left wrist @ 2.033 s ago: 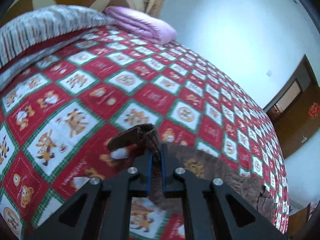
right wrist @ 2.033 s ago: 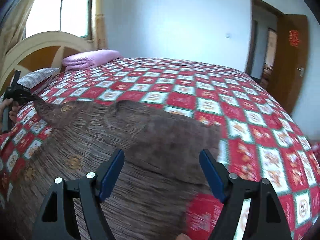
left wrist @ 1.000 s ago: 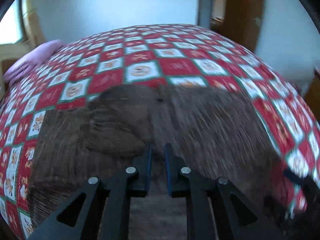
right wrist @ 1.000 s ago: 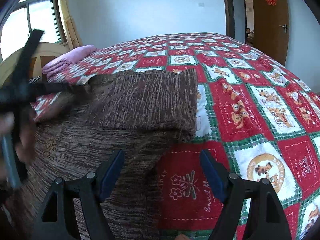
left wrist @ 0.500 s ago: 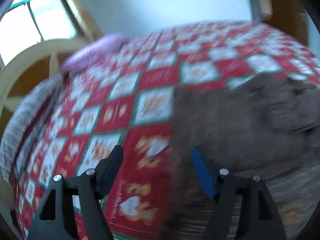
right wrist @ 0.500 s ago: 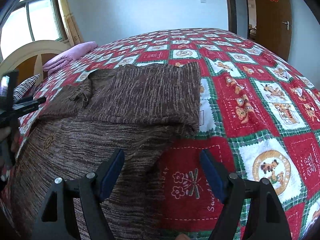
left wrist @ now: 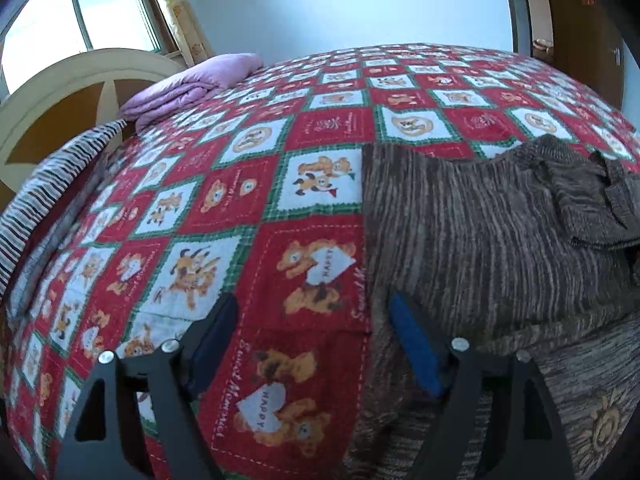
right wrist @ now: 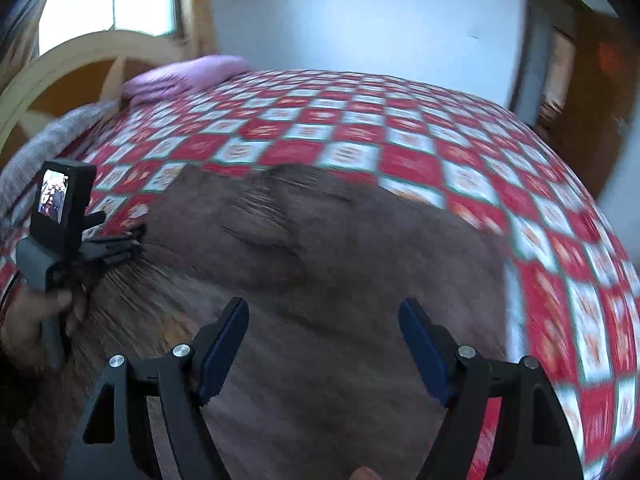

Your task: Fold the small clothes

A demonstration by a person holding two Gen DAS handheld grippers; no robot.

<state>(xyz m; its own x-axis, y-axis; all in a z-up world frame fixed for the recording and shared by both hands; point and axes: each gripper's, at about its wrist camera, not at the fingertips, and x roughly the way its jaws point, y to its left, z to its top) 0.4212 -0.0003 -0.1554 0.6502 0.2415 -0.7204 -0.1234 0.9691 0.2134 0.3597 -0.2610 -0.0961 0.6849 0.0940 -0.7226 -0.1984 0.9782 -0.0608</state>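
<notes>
Left wrist view: lying spread on a red, white and green patchwork quilt (left wrist: 256, 208), a brown marled knit sweater (left wrist: 480, 232), one part already folded across the body and ending in a straight vertical edge beside a cartoon-dog square. Hovering at that edge, the left gripper (left wrist: 312, 344), jaws spread wide and holding nothing, the blue-padded right finger just over the knit, the left one over bare quilt. Resting at the far headboard (left wrist: 60, 92), a folded lilac blanket (left wrist: 192, 84) and a striped pillow (left wrist: 44, 184).

Right wrist view: hanging above the middle of the garment, the right gripper (right wrist: 322, 344), likewise gaping and empty; showing at far left, the other gripper's body in a hand, near the sweater's left side. Smearing badly here, so the exact lie of the collar possibly not readable.

Judging the fold partly done, with a further fold to come. Doing it well meaning: lowering onto the knit at a true edge or corner, pinching every layer rather than the top one alone, lifting both sides level, carrying across slowly, laying down flat, smoothing the bunched sleeve at the right before the next crease. Looking soft, stretchy and loosely ribbed, faint orange motifs dotting the lower part; likely sagging and slipping if gripped shallowly.
</notes>
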